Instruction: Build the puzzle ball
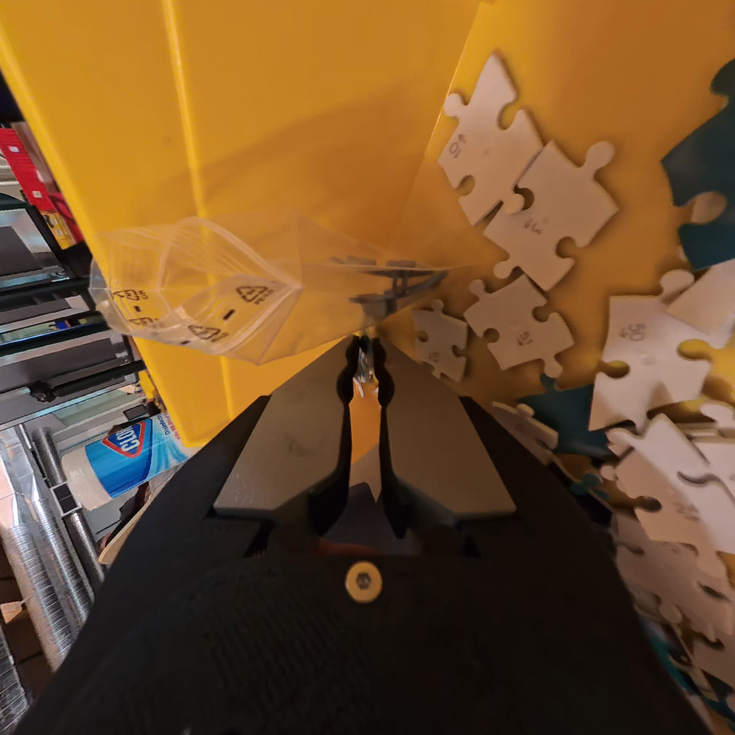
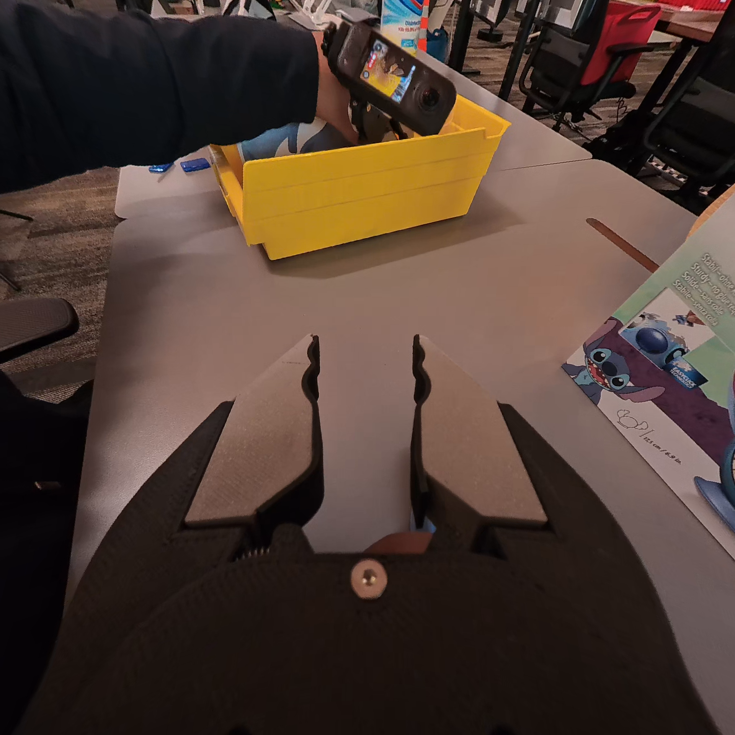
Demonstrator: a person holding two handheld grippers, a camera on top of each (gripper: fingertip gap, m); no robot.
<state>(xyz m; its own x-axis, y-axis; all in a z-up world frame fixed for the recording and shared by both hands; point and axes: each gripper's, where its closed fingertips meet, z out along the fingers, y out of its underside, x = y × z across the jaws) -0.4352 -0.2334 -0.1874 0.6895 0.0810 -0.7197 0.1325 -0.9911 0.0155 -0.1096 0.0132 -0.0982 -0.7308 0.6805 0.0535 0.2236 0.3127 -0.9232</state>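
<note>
My left gripper (image 1: pixel 366 343) is shut on the edge of a small clear plastic bag (image 1: pixel 222 290) with grey plastic parts (image 1: pixel 393 286) inside, and holds it inside the yellow bin (image 1: pixel 278 119). White and teal puzzle pieces (image 1: pixel 533 222) lie on the bin's floor to the right. My right gripper (image 2: pixel 365 342) is open and empty, low over the grey table (image 2: pixel 397 286), pointing at the yellow bin (image 2: pixel 358 199). The left gripper's handle with its camera (image 2: pixel 393 77) shows above the bin, held by a hand in a dark sleeve (image 2: pixel 151 79).
The puzzle's box (image 2: pixel 668 358) lies at the right table edge. Two small blue parts (image 2: pixel 191 164) lie left of the bin. A wipes canister (image 1: pixel 119 457) stands beyond the bin. Chairs and desks (image 2: pixel 596 59) stand behind the table. About 40 cm separates my left fingertips from my right.
</note>
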